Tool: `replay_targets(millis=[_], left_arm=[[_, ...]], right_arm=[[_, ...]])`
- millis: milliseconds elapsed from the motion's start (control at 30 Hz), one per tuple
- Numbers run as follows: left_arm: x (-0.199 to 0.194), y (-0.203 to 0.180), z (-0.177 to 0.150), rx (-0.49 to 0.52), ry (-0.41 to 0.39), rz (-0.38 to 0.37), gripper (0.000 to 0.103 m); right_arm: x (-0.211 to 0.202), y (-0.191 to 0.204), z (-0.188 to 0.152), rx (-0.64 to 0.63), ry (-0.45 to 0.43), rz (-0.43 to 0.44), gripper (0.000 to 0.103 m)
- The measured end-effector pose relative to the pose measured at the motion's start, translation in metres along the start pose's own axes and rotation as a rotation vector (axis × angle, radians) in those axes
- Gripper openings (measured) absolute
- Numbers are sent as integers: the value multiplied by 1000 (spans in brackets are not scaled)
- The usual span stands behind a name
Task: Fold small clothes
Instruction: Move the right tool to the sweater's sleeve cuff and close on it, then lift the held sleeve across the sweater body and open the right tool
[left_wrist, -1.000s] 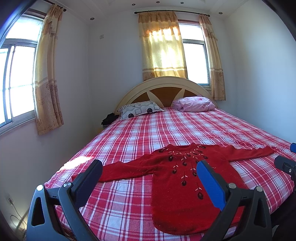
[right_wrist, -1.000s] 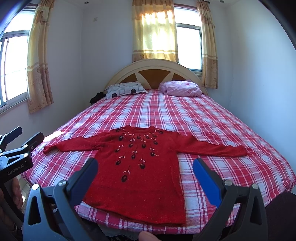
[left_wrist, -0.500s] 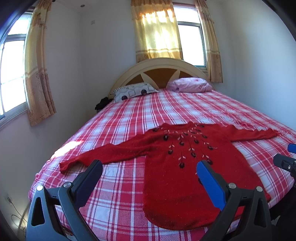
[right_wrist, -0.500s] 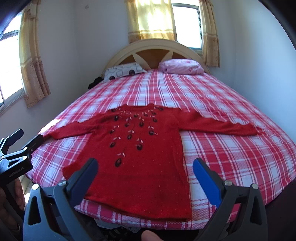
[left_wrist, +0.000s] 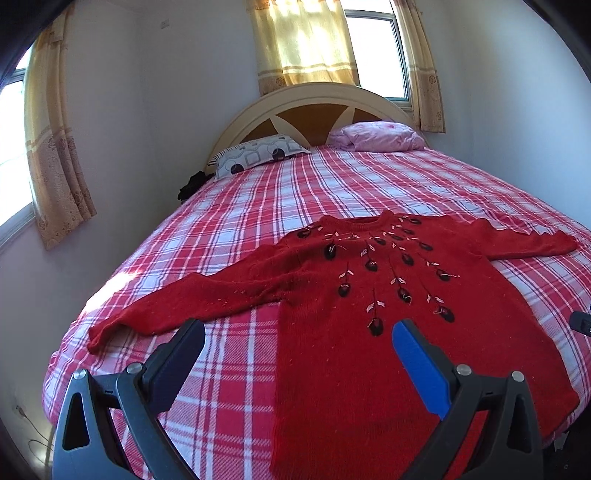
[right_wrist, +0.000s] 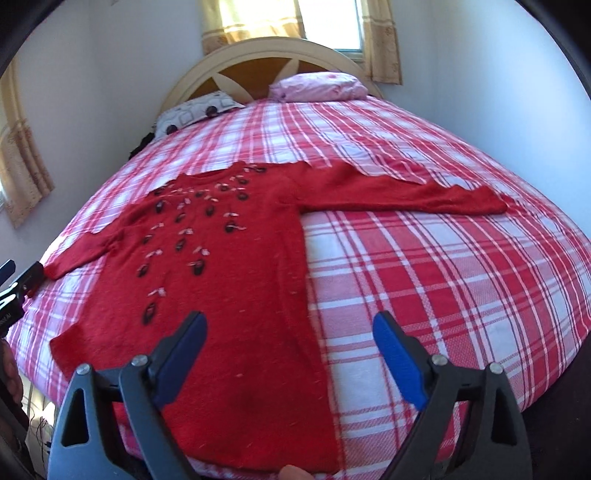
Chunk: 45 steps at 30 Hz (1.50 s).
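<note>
We begin at the left, where the left gripper (left_wrist: 295, 339) hangs over the near edge of the bed (left_wrist: 236, 332) with its jaws spread wide and nothing between the pads; ahead of it lies the red sweater (left_wrist: 369, 350), spread flat and face up on the plaid cover, neck toward the headboard, hem at the near edge, its left sleeve (left_wrist: 192, 306) stretched out sideways toward the bed's left corner; we judge that the first fold is not yet begun, so the step in hand is the reach for a hold; we would take the left sleeve near its cuff, or the hem corner on that side, and pinch the knit alone, not the cover beneath it; moving right, the right gripper (right_wrist: 290, 334) has its jaws well apart, having just been closing a little with only air between them, and it holds nothing; it sits above the sweater's lower right edge, with the right sleeve (right_wrist: 406, 192) lying well ahead; both hands should close at matching points on the two sides and lift together, so the fold stays straight and the thick knit does not bunch.
</note>
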<state>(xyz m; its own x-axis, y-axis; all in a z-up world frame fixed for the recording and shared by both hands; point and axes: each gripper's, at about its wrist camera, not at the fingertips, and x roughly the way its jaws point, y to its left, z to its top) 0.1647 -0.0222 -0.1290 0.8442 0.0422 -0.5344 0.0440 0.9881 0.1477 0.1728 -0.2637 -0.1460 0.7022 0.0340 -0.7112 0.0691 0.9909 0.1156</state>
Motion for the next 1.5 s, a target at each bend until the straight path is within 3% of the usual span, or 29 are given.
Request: replay_targets(millis=[267,567,833,1067,1200,1300,1433,1500], left_arm=[[52,-10,23,26,14,12,102],[109,-20,41,23,51,12,102],[155,-30,29,28,133,16,102],[175,-38,11,37,190,17,102],[177,-35,9,24,197,8,102],[179,-34,5,13,202,5,102],[178,-30,4,-11,201,4,102],[176,-28,3,-18,198,6,102]], right_arm=[[33,-57,26,70,12,-65,84],[60,-167,58,236,15,-214,71],[80,-249,82,420,-1,-268,66],[109,-313,92,609,6,-253,58],[118,-329,101,620,-13,-275,53],[124,-334,105,635,-11,-248,44],[133,-336,110,606,8,-240,18],[133,-336,111,603,6,-242,15]])
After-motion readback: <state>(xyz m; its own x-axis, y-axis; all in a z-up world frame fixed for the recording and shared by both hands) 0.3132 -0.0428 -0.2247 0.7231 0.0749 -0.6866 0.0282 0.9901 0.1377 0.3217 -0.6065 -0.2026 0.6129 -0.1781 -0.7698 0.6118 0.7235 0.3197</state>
